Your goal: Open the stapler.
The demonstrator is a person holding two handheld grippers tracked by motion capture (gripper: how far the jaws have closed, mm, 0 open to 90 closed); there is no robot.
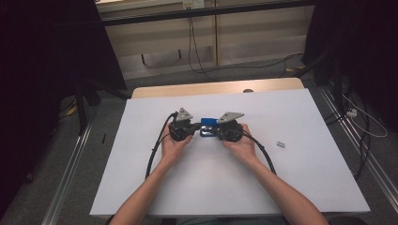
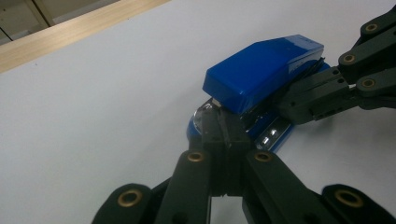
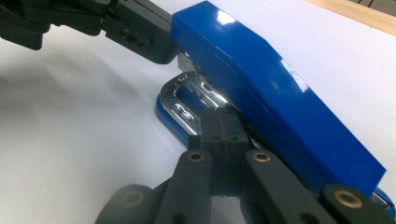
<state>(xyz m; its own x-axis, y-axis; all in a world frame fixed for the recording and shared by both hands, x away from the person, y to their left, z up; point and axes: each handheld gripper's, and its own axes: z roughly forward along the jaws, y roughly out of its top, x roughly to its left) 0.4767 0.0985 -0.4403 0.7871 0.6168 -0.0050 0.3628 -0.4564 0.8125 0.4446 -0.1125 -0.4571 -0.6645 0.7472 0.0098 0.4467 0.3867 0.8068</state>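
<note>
A blue stapler (image 1: 208, 122) lies in the middle of the white table (image 1: 141, 178), its lid (image 2: 261, 70) raised off the chrome base (image 3: 184, 100). Both hand-held grippers meet at it. My left gripper (image 1: 195, 129) comes in from the left, jaws pressed together, with its tip (image 2: 218, 125) against the stapler's front end under the lid. My right gripper (image 1: 218, 132) comes in from the right, also shut, and its tip (image 3: 219, 122) sits in the gap between lid and base. Nothing shows between either pair of fingers.
A small grey block (image 1: 281, 144) lies on the table to the right of the hands. The far edge of the table is a wooden strip (image 1: 216, 87) with a dark round spot (image 1: 248, 91). Cables (image 1: 152, 154) trail from the grippers toward the person.
</note>
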